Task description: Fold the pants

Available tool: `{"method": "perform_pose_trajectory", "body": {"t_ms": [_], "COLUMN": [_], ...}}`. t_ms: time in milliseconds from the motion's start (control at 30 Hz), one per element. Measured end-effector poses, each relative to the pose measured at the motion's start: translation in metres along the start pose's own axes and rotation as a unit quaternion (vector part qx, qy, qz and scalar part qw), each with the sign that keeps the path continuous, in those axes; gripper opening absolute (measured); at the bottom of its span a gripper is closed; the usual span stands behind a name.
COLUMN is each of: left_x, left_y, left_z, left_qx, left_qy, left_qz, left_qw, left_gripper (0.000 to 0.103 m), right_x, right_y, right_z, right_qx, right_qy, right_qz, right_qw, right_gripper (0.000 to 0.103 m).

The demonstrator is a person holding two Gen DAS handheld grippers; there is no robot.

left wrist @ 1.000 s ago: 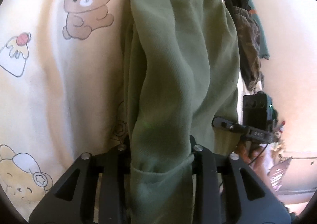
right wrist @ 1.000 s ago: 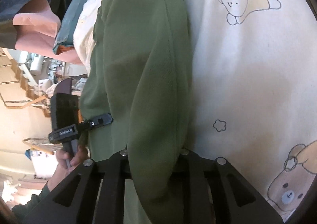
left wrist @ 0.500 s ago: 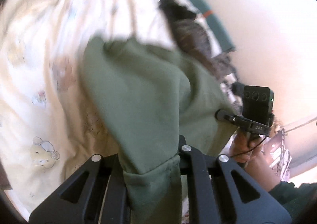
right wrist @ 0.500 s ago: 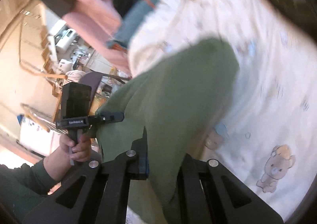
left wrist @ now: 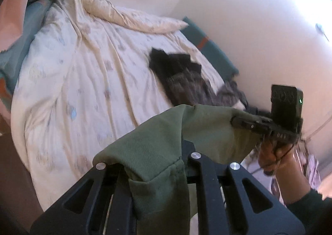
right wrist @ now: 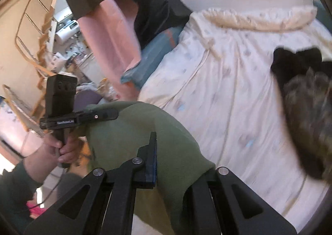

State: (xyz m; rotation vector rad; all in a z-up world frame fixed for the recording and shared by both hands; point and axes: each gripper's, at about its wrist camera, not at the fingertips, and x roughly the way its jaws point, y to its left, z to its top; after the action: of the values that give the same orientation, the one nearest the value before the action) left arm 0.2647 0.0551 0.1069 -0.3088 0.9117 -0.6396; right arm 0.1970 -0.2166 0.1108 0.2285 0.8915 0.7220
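Note:
Olive green pants (left wrist: 157, 147) hang in the air between both grippers, above the near edge of the bed. My left gripper (left wrist: 153, 164) is shut on one end of the fabric, which drapes down over its fingers. My right gripper (right wrist: 172, 164) is shut on the other end of the pants (right wrist: 145, 137); its left finger (right wrist: 150, 160) shows bare beside the cloth. Each gripper also shows in the other's view, the right one (left wrist: 249, 122) pinching the pants at right, the left one (right wrist: 103, 115) pinching them at left.
A cream duvet with small cartoon prints (left wrist: 87, 81) covers the bed. A pile of dark clothes (left wrist: 180, 77) lies on its right side, also in the right wrist view (right wrist: 303, 97). A white wall runs behind. Pink fabric (right wrist: 112, 48) and room clutter stand left.
Both grippers have lifted the pants up off the duvet and tilted upward. The view swung from looking down at the bedspread to looking across the whole bed.

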Motion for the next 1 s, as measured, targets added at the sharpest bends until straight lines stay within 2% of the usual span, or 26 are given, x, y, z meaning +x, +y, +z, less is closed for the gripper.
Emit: {"method": "perform_pose_trajectory", "body": {"t_ms": [133,200,333,433,567,700,833,933,1000], "left_x": [0.018,0.021,0.032,0.026,-0.006,-0.054,-0.095,-0.119,-0.121], "left_y": [-0.004,-0.003,0.022,0.022,0.003,-0.025,-0.063,-0.090,-0.093], "left_z": [0.033,0.044,0.049,0.034,-0.018,-0.097,-0.167,-0.197,-0.203], "left_qx": [0.076,0.098,0.037,0.033,0.013,-0.019,-0.046,-0.035,-0.051], "left_qy": [-0.047,-0.076,-0.052,-0.040,-0.013,0.015,0.059,0.082,0.107], "left_qz": [0.044,0.053,0.029,0.022,-0.001,-0.049,-0.063,-0.069,-0.073], "left_qw": [0.9951,0.9909,0.9976,0.9984,0.9998,0.9985,0.9953,0.9936,0.9903], "left_gripper": [0.010,0.010,0.010,0.010,0.010,0.010,0.010,0.011,0.014], "right_x": [0.017,0.020,0.032,0.029,0.007,-0.033,-0.073,-0.096,-0.105], "right_y": [-0.019,-0.027,-0.047,-0.036,-0.001,0.044,0.088,0.110,0.111], "right_z": [0.034,0.047,0.051,0.041,0.010,-0.051,-0.122,-0.153,-0.164], "right_qx": [-0.025,-0.035,0.015,-0.001,-0.031,-0.037,-0.015,-0.002,0.038], "right_qy": [-0.035,-0.074,-0.065,-0.058,-0.040,-0.026,-0.001,0.011,0.019], "right_qz": [-0.045,-0.053,-0.029,-0.024,-0.022,0.000,0.026,0.045,0.073], "right_qw": [0.998,0.995,0.997,0.998,0.998,0.999,1.000,0.999,0.996], "right_gripper": [0.005,0.005,0.006,0.005,0.005,0.005,0.005,0.005,0.005]}}
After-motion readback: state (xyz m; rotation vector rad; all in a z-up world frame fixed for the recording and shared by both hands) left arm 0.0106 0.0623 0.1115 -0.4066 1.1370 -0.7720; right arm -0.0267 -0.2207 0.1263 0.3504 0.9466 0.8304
